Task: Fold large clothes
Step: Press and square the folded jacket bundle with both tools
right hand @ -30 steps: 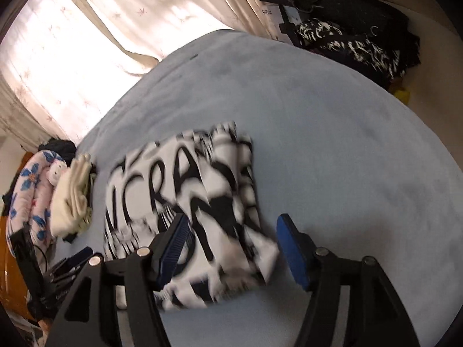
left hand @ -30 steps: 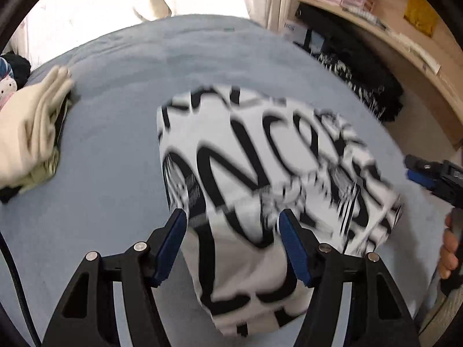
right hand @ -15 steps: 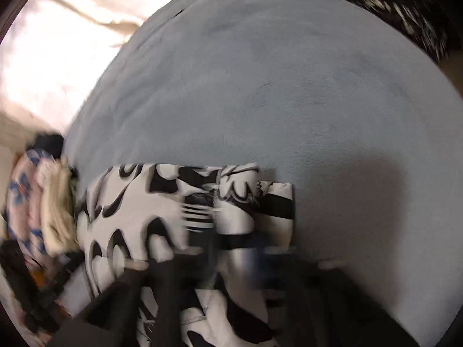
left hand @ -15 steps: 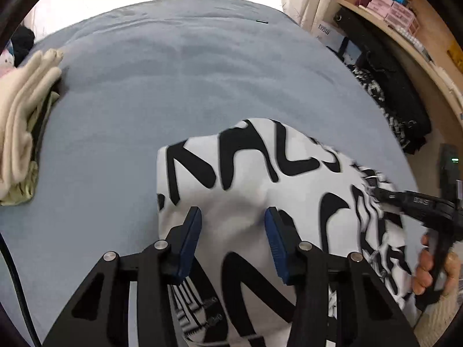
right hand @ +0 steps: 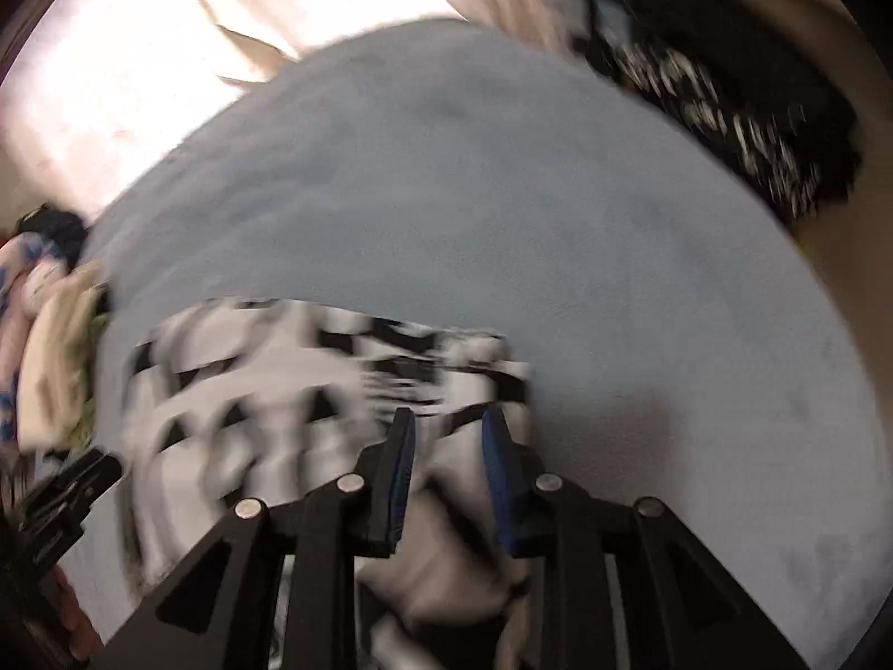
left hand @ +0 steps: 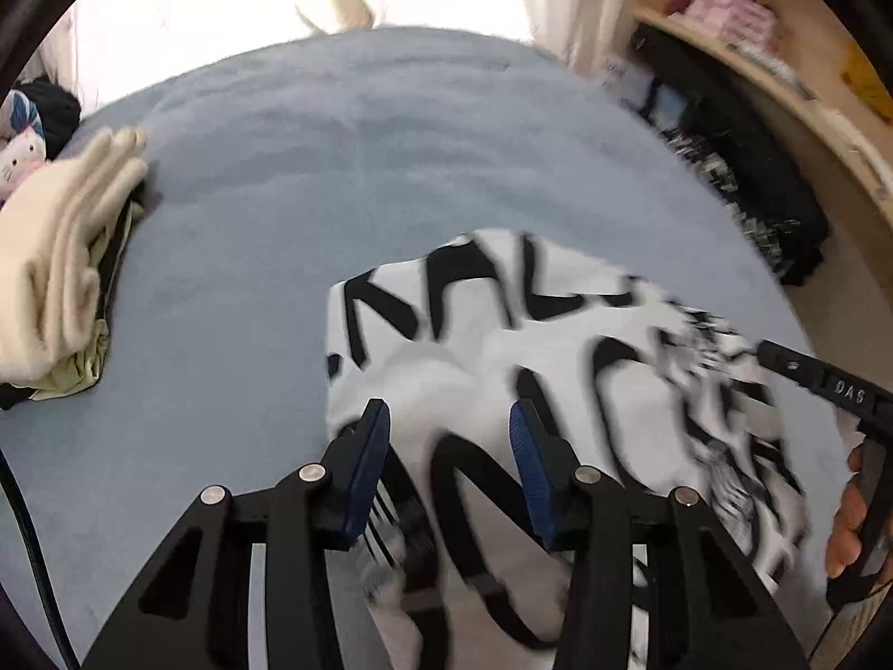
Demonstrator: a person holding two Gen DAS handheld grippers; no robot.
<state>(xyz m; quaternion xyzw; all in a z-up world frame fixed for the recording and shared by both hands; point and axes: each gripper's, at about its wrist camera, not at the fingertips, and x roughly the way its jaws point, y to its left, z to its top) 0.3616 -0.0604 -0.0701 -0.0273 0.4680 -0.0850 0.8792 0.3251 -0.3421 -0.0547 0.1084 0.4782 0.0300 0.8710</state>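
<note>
A white garment with bold black lettering [left hand: 558, 335] lies folded on the blue-grey bed [left hand: 335, 167]. My left gripper [left hand: 449, 430] is shut on a raised bunch of its near edge, with fabric bulging between the blue pads. In the right wrist view the same garment [right hand: 251, 379] is blurred by motion. My right gripper [right hand: 446, 430] stands at its right corner, jaws opening, fabric lying loosely between them. The right gripper [left hand: 820, 379] also shows at the garment's far right side, with a hand [left hand: 848, 525] on it.
A stack of folded cream clothes [left hand: 50, 262] sits at the bed's left edge, beside a plush toy [left hand: 22, 162]. Dark clothes [left hand: 748, 167] are piled off the bed's right side below a wooden shelf [left hand: 781, 72]. Bright curtains hang behind.
Both grippers came down onto the garment's near edge and narrowed on it. The right one shut tight, then parted a little. The garment has shifted with them across the bed.
</note>
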